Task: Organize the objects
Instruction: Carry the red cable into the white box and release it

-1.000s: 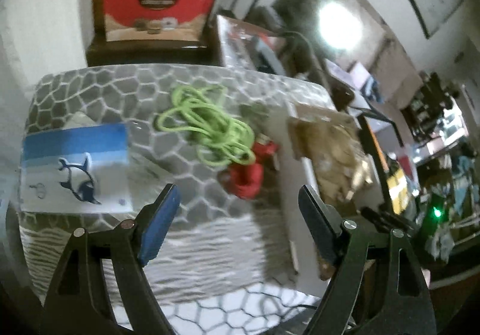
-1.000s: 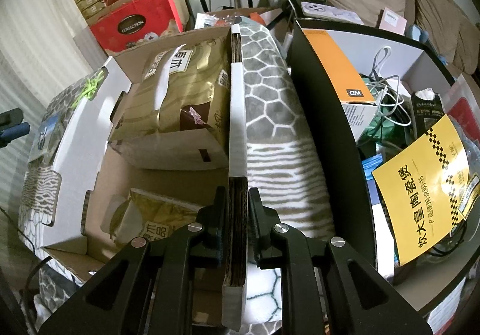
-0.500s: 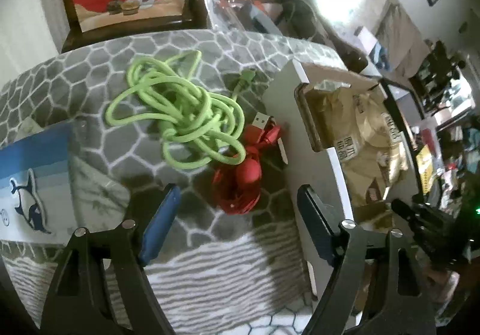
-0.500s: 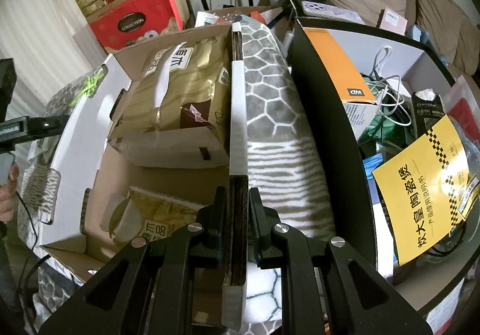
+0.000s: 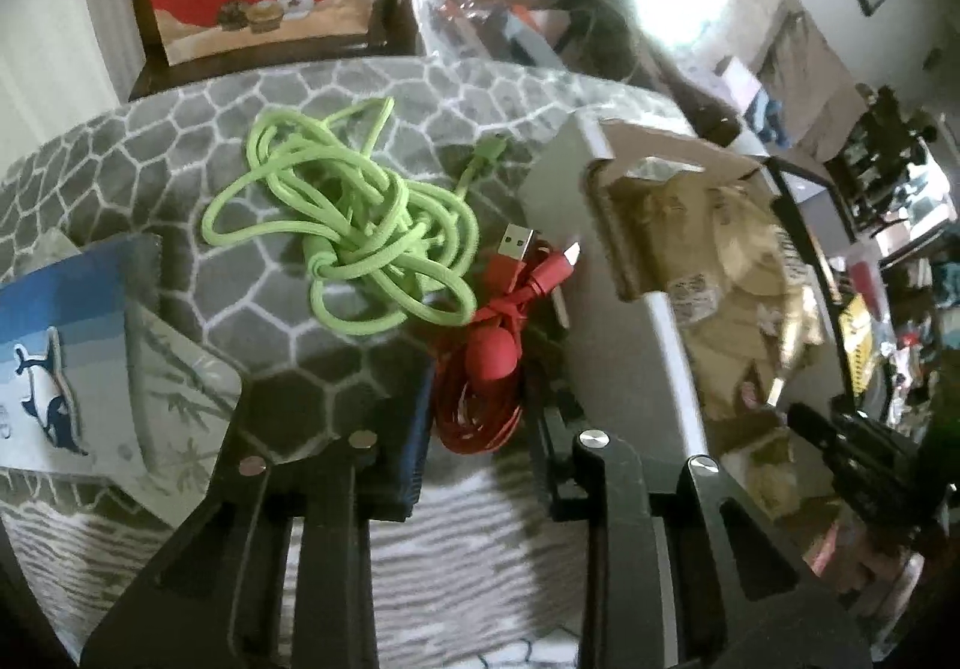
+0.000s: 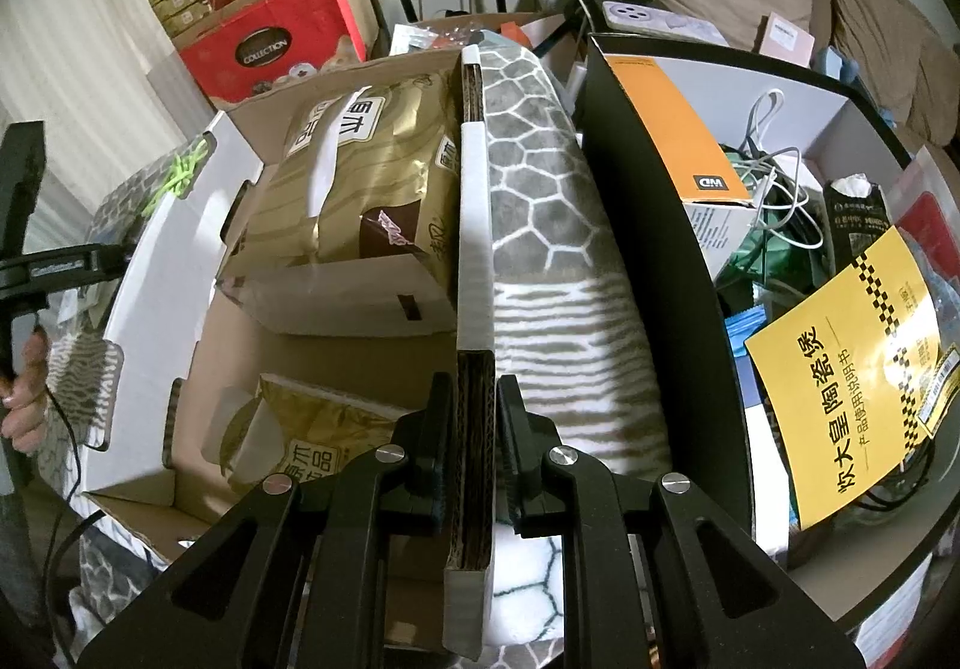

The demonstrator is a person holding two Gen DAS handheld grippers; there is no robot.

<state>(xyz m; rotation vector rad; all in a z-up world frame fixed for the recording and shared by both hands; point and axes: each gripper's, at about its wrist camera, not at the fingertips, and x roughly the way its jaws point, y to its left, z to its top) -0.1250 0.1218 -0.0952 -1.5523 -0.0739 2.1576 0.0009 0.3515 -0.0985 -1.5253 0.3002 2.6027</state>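
The left gripper (image 5: 477,417) is closing its jaws around the red cable (image 5: 486,369), which lies bundled on the grey patterned surface (image 5: 180,141) just beside the green cable (image 5: 354,225) and the box (image 5: 624,369). The right gripper (image 6: 474,429) is clenched on the box flap (image 6: 475,261).

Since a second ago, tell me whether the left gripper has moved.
Yes. The left gripper has come down and forward toward the green cable; its jaws are closing around the red cable bundle, which lay ahead of them before.
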